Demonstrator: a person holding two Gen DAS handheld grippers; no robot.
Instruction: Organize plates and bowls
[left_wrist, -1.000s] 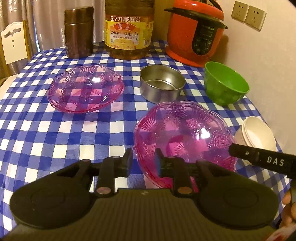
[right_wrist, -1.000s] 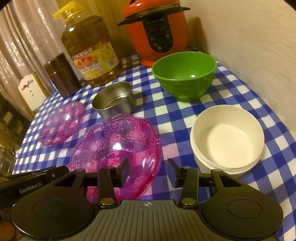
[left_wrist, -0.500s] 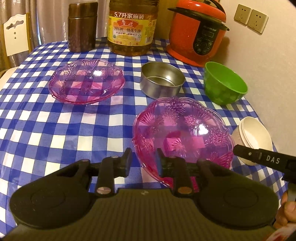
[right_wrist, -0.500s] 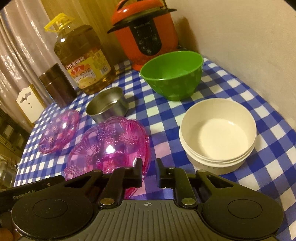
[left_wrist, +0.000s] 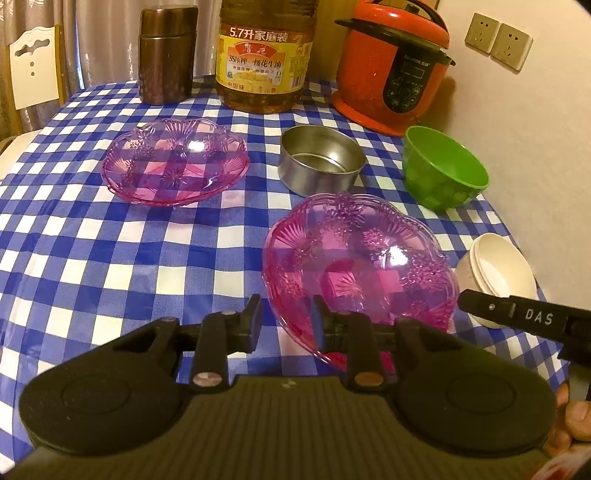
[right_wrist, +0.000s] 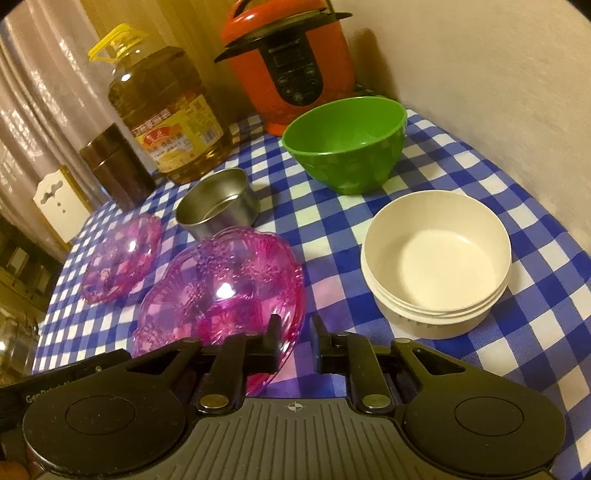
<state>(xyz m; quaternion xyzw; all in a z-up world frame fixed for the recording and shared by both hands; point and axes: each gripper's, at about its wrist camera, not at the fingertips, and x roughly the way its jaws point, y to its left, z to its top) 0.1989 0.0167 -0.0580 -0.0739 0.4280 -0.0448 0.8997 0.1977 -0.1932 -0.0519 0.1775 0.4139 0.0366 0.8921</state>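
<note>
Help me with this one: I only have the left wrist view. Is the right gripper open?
Observer: In the right wrist view, the right gripper has its jaws slightly apart, with the checked cloth showing in the gap.
Reviewer: The white bowl is partly hidden for me. Is anything in it?
Observer: It is empty. The stepped rims down its side suggest several bowls nested together.
Reviewer: Is the oil bottle capped? Its top is cut off here.
Observer: Yes, it has a yellow cap with a carry handle.
</note>
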